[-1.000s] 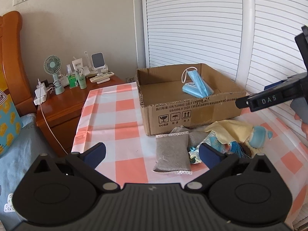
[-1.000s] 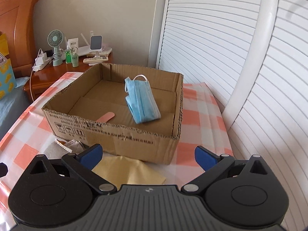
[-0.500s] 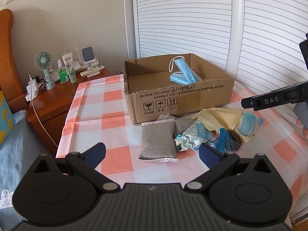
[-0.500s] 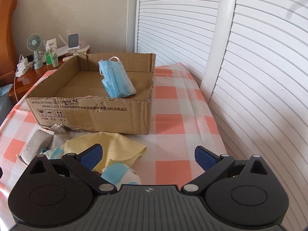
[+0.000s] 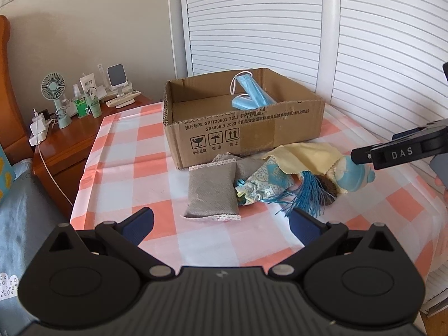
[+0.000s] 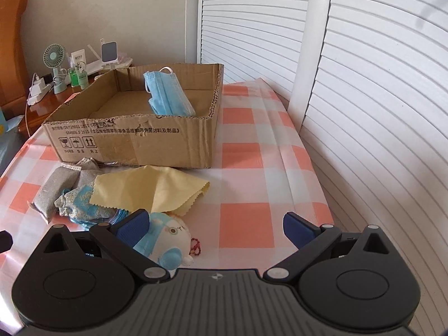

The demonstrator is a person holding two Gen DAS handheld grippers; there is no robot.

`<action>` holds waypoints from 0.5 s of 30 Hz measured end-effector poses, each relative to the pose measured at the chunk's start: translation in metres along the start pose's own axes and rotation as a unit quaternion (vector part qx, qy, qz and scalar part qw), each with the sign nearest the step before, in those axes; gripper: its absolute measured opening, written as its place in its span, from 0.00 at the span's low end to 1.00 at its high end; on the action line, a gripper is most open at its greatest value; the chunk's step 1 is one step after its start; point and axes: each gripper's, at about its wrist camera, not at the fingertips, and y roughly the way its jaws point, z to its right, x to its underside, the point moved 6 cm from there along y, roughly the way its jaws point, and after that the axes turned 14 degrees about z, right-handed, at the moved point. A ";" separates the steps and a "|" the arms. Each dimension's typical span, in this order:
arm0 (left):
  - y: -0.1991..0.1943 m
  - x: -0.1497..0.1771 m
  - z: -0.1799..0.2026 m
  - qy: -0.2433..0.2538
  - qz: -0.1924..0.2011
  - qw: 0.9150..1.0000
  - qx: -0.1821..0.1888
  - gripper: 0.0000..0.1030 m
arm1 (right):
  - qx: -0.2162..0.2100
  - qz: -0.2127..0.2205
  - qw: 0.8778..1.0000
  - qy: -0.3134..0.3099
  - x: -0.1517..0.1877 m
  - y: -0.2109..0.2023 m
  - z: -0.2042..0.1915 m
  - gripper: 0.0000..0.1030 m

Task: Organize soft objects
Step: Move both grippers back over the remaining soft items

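A blue face mask (image 6: pixel 168 95) is lying inside the cardboard box (image 6: pixel 134 140), while grey pouches (image 5: pixel 212 190), a yellow cloth (image 6: pixel 145 190) and a small plush toy (image 6: pixel 168 240) are sitting piled on the checkered desk (image 6: pixel 246 218) just before it. Both grippers, left (image 5: pixel 221 224) and right (image 6: pixel 215 224), are hovering with jaws spread apart, holding nothing.

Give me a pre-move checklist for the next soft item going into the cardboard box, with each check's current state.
1. Right hand-held gripper open and empty: ok.
2. Left hand-held gripper open and empty: ok.
3. Cardboard box open-topped with spare floor beside the blue face mask: ok.
4. Nearest item, the blue and white plush toy, lined up between the right fingers: not ok, it sits beside the left finger.
5. Yellow cloth free to lift alone: not ok, it overlaps the patterned pouch.
6. Grey sachets all separate: cannot tell, they overlap.
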 end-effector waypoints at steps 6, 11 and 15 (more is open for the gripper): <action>-0.004 0.005 0.005 0.005 -0.002 1.000 0.006 0.99 | -0.019 -0.016 1.000 -0.019 0.019 -0.015 -0.014 1.00; -0.009 0.006 0.005 0.003 0.000 1.000 0.006 0.99 | -0.031 -0.029 0.999 -0.027 0.038 -0.022 -0.023 1.00; -0.011 0.008 0.003 0.004 0.000 1.000 0.005 0.99 | -0.039 -0.031 0.999 -0.019 0.047 -0.025 -0.027 1.00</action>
